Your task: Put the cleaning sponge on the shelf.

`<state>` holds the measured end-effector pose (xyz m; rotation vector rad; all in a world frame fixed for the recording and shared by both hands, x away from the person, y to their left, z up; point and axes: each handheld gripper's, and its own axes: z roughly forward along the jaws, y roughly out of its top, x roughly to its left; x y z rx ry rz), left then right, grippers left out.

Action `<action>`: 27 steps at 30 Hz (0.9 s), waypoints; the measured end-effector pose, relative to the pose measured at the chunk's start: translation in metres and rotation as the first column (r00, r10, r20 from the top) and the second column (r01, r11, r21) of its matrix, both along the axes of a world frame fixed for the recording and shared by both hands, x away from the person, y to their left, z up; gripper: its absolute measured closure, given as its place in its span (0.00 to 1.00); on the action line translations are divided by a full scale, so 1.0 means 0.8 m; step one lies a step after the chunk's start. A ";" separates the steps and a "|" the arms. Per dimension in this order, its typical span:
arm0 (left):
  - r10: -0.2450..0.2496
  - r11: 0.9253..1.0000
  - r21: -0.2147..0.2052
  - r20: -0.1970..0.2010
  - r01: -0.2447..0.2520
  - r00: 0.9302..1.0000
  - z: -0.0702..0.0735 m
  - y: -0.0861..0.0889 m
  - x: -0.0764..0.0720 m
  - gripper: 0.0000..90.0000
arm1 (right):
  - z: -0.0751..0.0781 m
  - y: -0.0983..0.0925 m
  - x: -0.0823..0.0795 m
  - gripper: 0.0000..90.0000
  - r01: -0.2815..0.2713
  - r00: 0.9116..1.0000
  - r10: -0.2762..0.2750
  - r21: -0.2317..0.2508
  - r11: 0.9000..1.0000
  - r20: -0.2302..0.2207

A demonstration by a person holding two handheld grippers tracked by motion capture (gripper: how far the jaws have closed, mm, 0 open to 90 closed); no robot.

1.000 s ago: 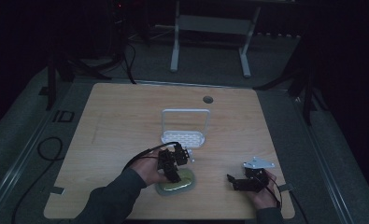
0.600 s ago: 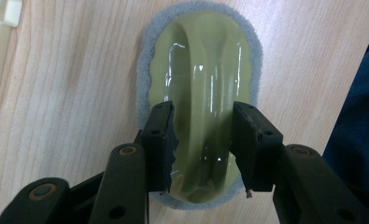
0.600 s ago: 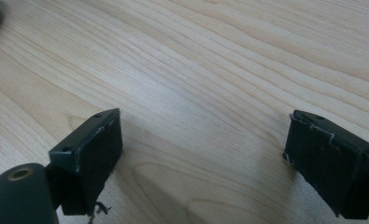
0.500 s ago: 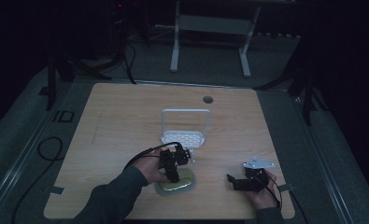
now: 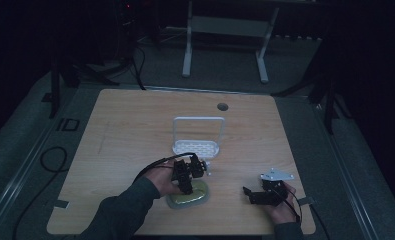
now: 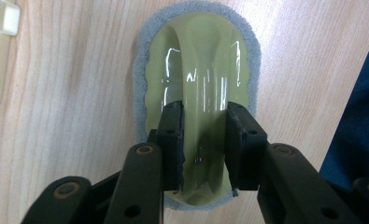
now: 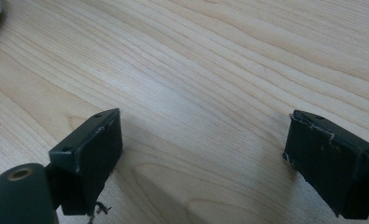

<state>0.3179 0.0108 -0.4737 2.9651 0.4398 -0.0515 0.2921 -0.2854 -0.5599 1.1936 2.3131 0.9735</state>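
Yellow-green scrubber (image 6: 202, 88) handle clamped in left gripper (image 6: 203, 140), just closed; right gripper (image 7: 203, 154) spread wide over bare table (image 7: 219, 70)

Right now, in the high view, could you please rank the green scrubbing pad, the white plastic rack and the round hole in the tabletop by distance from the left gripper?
1. The green scrubbing pad with the grey foam rim: directly under the left gripper, whose jaws have just closed on its raised handle.
2. The white plastic rack: just beyond, mid-table.
3. The round hole in the tabletop: farthest, near the far edge.
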 end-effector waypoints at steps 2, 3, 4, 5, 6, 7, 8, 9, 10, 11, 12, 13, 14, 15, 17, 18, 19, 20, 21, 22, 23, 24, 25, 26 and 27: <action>-0.010 1.000 0.007 0.006 0.010 1.000 0.000 -0.001 -0.001 0.79 | 0.000 0.000 0.000 0.12 0.000 1.000 0.000 0.000 1.000 0.000; -0.012 1.000 0.013 0.012 0.012 1.000 0.001 -0.002 -0.001 0.79 | 0.000 0.000 0.000 0.12 0.000 1.000 0.000 0.000 1.000 0.000; -0.014 1.000 0.016 0.015 0.014 1.000 0.001 -0.002 -0.002 0.79 | 0.000 0.000 0.000 0.12 0.000 1.000 0.000 0.000 1.000 0.000; -0.017 1.000 0.018 0.016 0.017 1.000 0.002 -0.002 -0.002 0.79 | 0.000 0.000 0.000 0.12 0.000 1.000 0.000 0.000 1.000 0.000; -0.019 1.000 0.018 0.017 0.019 1.000 0.002 -0.002 -0.002 0.79 | 0.000 0.000 0.000 0.12 0.000 1.000 0.000 0.000 1.000 0.000; -0.021 1.000 0.019 0.020 0.021 1.000 0.003 -0.002 -0.002 0.79 | 0.000 0.000 0.000 0.12 0.000 1.000 0.000 0.000 1.000 0.000; -0.019 1.000 0.020 0.021 0.019 1.000 0.003 -0.002 -0.003 0.79 | 0.000 0.000 0.000 0.12 0.000 1.000 0.000 0.000 1.000 0.000; -0.020 1.000 0.020 0.024 0.019 1.000 0.003 -0.001 -0.003 0.79 | 0.000 0.000 0.000 0.12 0.000 1.000 0.000 0.000 1.000 0.000; -0.020 1.000 0.020 0.027 0.019 0.999 0.004 -0.001 -0.003 0.79 | 0.000 0.000 0.000 0.12 0.000 1.000 0.000 0.000 1.000 0.000; -0.020 1.000 0.020 0.027 0.019 0.999 0.004 -0.001 -0.003 0.79 | 0.000 0.000 0.000 0.12 0.000 1.000 0.000 0.000 1.000 0.000; -0.024 1.000 0.021 0.034 0.024 0.999 0.005 0.000 -0.003 0.79 | 0.000 0.000 0.000 0.12 0.000 1.000 0.000 0.000 1.000 0.000; -0.026 0.999 0.021 0.036 0.025 0.999 0.006 0.000 -0.003 0.79 | 0.000 0.000 0.000 0.12 0.000 1.000 0.000 0.000 1.000 0.000; -0.025 0.999 0.020 0.040 0.025 0.999 0.006 0.000 -0.003 0.79 | 0.000 0.000 0.000 0.12 0.000 1.000 0.000 0.000 1.000 0.000; -0.026 0.999 0.022 0.042 0.025 0.999 0.007 0.000 -0.003 0.79 | 0.000 0.000 0.000 0.12 0.000 1.000 0.000 0.000 1.000 0.000; -0.035 0.999 0.022 0.061 0.034 0.998 0.010 -0.001 -0.003 0.79 | 0.000 0.000 0.000 0.12 0.000 1.000 0.000 0.000 1.000 0.000; -0.034 0.999 0.018 0.066 0.033 0.997 0.011 -0.001 -0.003 0.79 | 0.000 0.000 0.000 0.12 0.000 1.000 0.000 0.000 1.000 0.000; -0.036 0.999 0.019 0.073 0.035 0.997 0.012 -0.001 -0.003 0.80 | 0.000 0.000 0.000 0.12 0.000 1.000 0.000 0.000 1.000 0.001; -0.038 0.999 0.020 0.079 0.036 0.996 0.013 -0.001 -0.002 0.79 | 0.000 0.000 0.000 0.12 -0.001 1.000 0.001 0.000 1.000 0.001; -0.039 0.999 0.020 0.084 0.038 0.996 0.015 -0.001 -0.002 0.80 | 0.000 0.000 0.000 0.12 -0.001 1.000 0.001 0.000 1.000 0.001; -0.040 0.999 0.021 0.086 0.039 0.995 0.016 -0.001 -0.002 0.79 | 0.000 0.000 0.000 0.12 -0.001 1.000 0.001 0.000 1.000 0.002; -0.041 0.999 0.023 0.090 0.039 0.995 0.016 -0.002 -0.002 0.80 | 0.000 0.000 0.000 0.12 -0.001 1.000 0.001 0.000 1.000 0.002; -0.041 0.999 0.024 0.097 0.039 0.994 0.017 -0.002 -0.002 0.79 | 0.000 0.000 0.000 0.12 -0.001 1.000 0.001 -0.001 1.000 0.002; -0.039 0.999 0.021 0.104 0.037 0.994 0.018 -0.002 -0.001 0.80 | 0.000 0.000 0.000 0.12 -0.002 1.000 0.002 -0.001 1.000 0.003; -0.038 0.999 0.020 0.105 0.036 0.994 0.018 -0.002 -0.001 0.80 | 0.000 0.000 0.000 0.12 -0.002 1.000 0.002 -0.002 1.000 0.004; -0.038 0.999 0.021 0.109 0.036 0.993 0.018 -0.002 0.000 0.79 | 0.000 0.000 0.000 0.12 -0.003 1.000 0.003 -0.001 1.000 0.004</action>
